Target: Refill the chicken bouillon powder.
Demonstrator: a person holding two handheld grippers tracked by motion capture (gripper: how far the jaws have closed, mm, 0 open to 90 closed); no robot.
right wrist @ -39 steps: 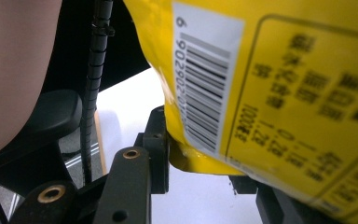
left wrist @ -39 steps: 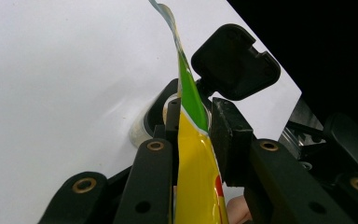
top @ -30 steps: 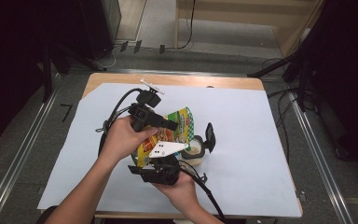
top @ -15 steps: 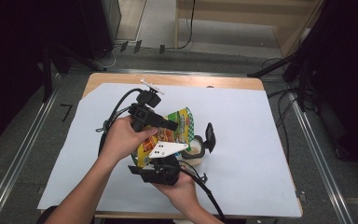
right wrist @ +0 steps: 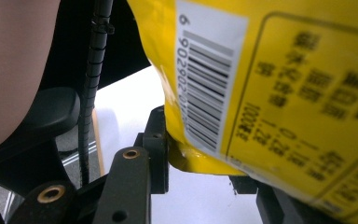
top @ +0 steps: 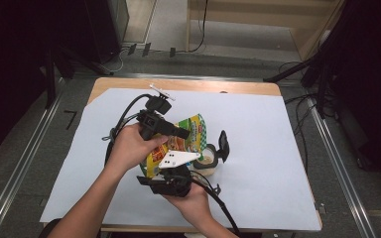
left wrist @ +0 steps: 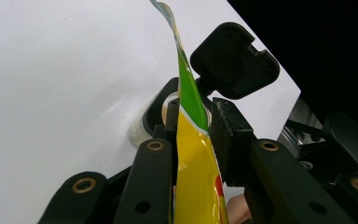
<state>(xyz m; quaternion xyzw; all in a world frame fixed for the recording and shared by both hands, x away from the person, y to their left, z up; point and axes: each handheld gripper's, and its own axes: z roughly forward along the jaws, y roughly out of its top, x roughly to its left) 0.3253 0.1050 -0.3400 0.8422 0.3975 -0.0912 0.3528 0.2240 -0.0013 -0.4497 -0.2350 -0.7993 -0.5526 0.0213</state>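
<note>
Yellow packet (top: pixel 181 141): a yellow and green foil packet with a barcode on one face is held above the tabletop (top: pixel 278 148), between the two grippers, tilted over a small cup.
Packet, left gripper view (left wrist: pixel 193 154): the packet is seen edge-on, its thin edge rising between the two black jaws.
Packet, right gripper view (right wrist: pixel 279 88): the barcode and printed text are seen close up, with the lower edge of the packet set between the jaws.
Left gripper (top: pixel 176 133): the jaws are closed on the upper part of the packet, with the pads pressed against both faces.
Right gripper (top: pixel 171 181): it is held below the packet, near the front edge of the tabletop, and its jaws are closed on the lower edge of the packet.
Cup (top: pixel 207 161): a small round cup with pale contents is stood on the tabletop just beside the packet's lower corner.
Lid (top: pixel 223 146): a black flip lid is stood open and upright at the cup's far side.
Tabletop: a white sheet is spread over a wooden top.
</note>
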